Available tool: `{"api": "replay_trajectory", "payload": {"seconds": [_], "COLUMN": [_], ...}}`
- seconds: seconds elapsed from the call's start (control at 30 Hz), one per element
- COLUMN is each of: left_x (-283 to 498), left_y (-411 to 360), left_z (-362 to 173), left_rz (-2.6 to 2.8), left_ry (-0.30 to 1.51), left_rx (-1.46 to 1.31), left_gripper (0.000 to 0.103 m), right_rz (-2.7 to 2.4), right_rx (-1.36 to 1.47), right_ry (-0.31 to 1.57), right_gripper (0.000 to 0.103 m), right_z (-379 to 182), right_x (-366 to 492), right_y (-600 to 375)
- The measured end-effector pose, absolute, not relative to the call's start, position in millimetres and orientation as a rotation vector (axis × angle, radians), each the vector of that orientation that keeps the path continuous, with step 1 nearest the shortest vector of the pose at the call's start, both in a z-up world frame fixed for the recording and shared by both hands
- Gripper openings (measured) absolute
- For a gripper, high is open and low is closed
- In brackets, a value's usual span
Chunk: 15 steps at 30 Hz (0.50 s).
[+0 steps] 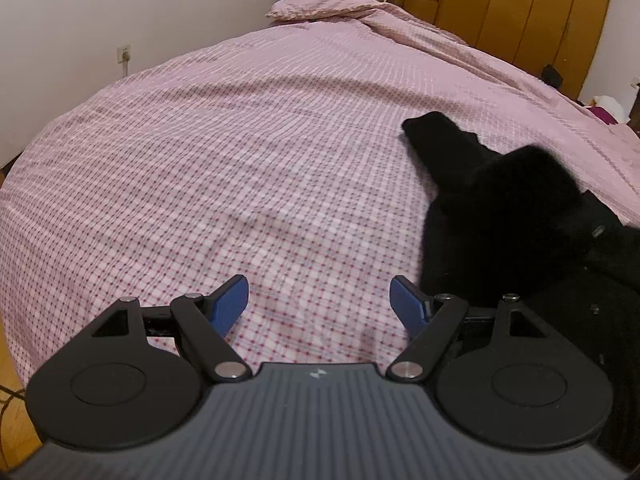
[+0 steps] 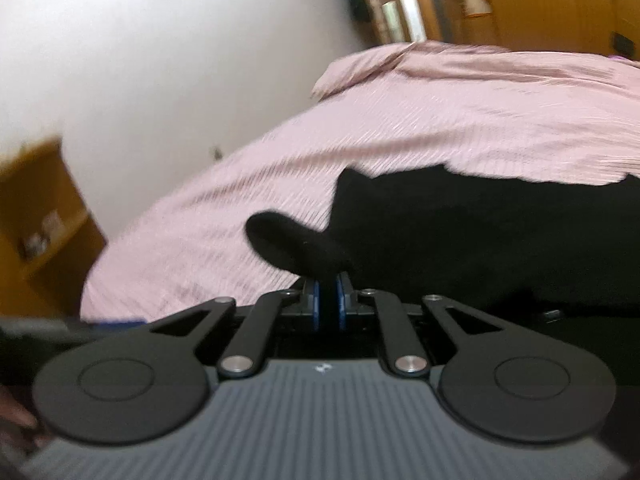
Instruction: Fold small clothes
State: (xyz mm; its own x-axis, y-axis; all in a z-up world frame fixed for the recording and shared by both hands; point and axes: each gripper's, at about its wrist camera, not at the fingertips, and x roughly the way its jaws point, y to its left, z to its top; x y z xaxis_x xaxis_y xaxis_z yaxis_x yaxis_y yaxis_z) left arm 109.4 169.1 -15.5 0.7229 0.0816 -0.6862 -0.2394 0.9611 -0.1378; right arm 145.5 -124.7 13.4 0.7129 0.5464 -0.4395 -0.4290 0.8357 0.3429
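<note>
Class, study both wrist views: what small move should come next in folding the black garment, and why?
Probably carry the right gripper, shut on a flap of the black garment, across and lay it flat. The left gripper hangs open over the checked bedspread, holding nothing, so it could then pin the fold.

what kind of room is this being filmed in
Most likely a bedroom. A bed spread with a pink checked sheet fills the view, a pillow lies at its far end, and wooden wardrobes line the wall behind. A black garment lies on the bed.
</note>
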Motion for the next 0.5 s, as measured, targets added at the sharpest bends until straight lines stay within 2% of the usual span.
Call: {"api": "replay_trajectory", "payload": {"seconds": [0.2, 0.5], "left_x": [114.2, 128.7], "left_y": [159.0, 142.8], "left_z": [-8.8, 2.3], "left_rz": [0.151, 0.126], "left_ry": [0.726, 0.696], "left_rx": [-0.237, -0.216], "left_gripper": [0.082, 0.082], "right_rz": [0.377, 0.132], "right_rx": [0.324, 0.444], "right_ry": [0.49, 0.473], "right_gripper": [0.009, 0.009], "right_z": [20.8, -1.1], "right_x": [150.6, 158.0], "right_y": [-185.2, -269.8]}}
